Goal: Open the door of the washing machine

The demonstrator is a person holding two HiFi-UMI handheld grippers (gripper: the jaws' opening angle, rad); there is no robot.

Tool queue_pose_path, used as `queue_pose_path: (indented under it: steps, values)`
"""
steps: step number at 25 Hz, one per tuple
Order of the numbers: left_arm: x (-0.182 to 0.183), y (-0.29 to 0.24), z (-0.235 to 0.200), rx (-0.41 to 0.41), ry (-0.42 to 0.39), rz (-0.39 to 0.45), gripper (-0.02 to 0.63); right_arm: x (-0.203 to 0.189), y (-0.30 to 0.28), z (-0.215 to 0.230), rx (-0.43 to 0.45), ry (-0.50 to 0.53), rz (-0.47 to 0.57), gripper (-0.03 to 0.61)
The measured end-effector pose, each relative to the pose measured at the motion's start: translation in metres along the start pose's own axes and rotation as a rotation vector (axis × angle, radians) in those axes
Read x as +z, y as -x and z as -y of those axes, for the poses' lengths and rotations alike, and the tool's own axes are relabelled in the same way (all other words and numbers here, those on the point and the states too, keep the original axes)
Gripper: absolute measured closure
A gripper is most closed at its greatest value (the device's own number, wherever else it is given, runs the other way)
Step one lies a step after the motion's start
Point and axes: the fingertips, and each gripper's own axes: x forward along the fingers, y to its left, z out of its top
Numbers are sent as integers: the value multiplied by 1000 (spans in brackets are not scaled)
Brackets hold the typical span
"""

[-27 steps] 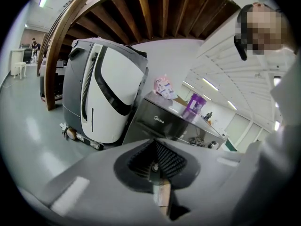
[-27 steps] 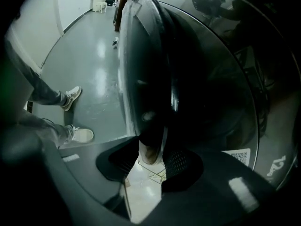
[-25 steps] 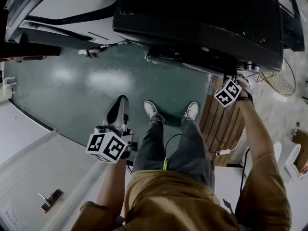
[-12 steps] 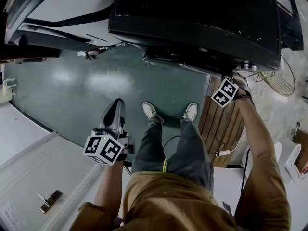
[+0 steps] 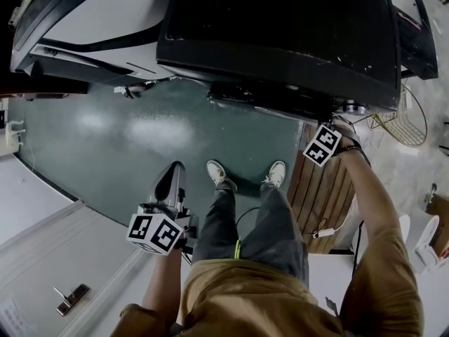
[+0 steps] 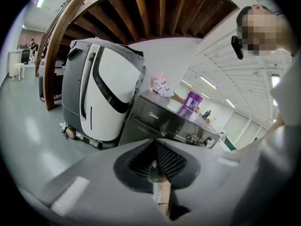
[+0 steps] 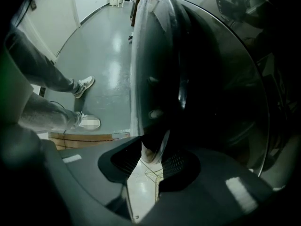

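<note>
My right gripper (image 7: 153, 147) is clamped on the rim of the door (image 7: 155, 55) at the washing machine's (image 5: 280, 34) front, with the door seemingly just ajar (most of the swing remains, I judge); left gripper (image 6: 155, 166) closed, empty, well back from the machine.

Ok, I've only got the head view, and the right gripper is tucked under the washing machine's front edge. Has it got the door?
Observer: Yes. The right gripper view shows the right gripper with its jaws closed on the rim of the door.
Operator: And the left one?
Observer: The left gripper has its jaws together, nothing between them.
Operator: Anything on top of the machine?
Observer: A purple cup and a pink packet sit on top of the washing machine.
</note>
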Motion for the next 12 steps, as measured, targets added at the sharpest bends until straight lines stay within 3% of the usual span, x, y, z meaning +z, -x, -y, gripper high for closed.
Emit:
queue_pose_path:
  steps: [5, 12]
  values:
    - [-1, -7, -8, 13, 23, 9, 554, -1, -3, 1, -1, 39, -17, 468]
    - [-6, -11, 23, -55, -7, 14, 554, 0, -1, -1, 14, 22, -21, 471]
